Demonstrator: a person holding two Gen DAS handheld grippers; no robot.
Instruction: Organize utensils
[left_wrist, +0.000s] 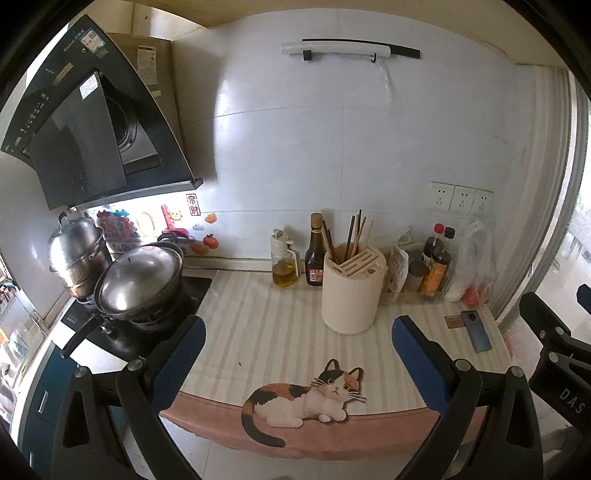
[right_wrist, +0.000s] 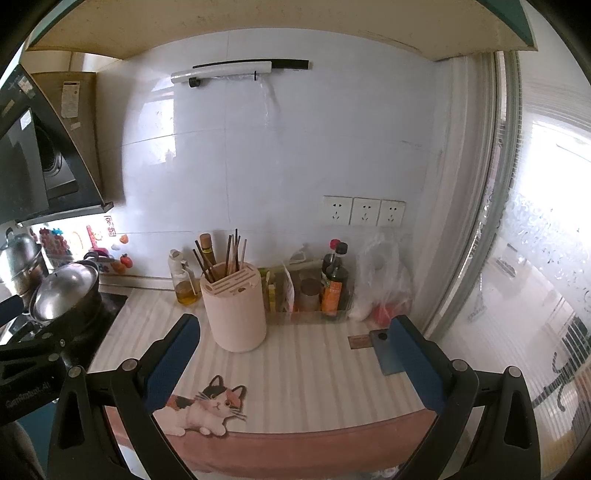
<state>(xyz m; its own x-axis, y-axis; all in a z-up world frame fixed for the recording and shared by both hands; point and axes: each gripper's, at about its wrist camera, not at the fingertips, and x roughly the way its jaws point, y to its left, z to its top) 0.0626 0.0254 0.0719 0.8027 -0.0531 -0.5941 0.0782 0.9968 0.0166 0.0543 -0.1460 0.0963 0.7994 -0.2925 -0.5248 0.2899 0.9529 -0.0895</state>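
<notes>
- the chopsticks (left_wrist: 351, 236) stand upright, bunched in the back compartment of the cream utensil holder (left_wrist: 351, 291); the slots across its slanted top look empty.
- the holder stands on the striped mat of the table (left_wrist: 258, 321), just in front of the soy sauce bottle (left_wrist: 314, 254) and the oil bottle (left_wrist: 284, 262), well clear of the pots (left_wrist: 136, 284) on the stove to the left.
- no loose utensil shows anywhere on the mat; only a phone (left_wrist: 476, 330) and a small brown card (left_wrist: 454, 321) lie near the right edge.
- the left tongs (left_wrist: 299, 343) are spread wide with nothing between them, held back at the front edge of the table above the cat picture.
- the right tongs (right_wrist: 295, 350) are likewise spread wide and carry nothing, also held short of the holder.
- judgement: with the chopsticks already in the holder and both tongs free, this fits either the moment before chopsticks are taken out to be sorted, or the moment after the last ones went in; the pictures do not settle which.
- if any reach does follow, it would call for a narrow pinch high on the thin sticks, since they lean against one another and the holder could tip.
</notes>
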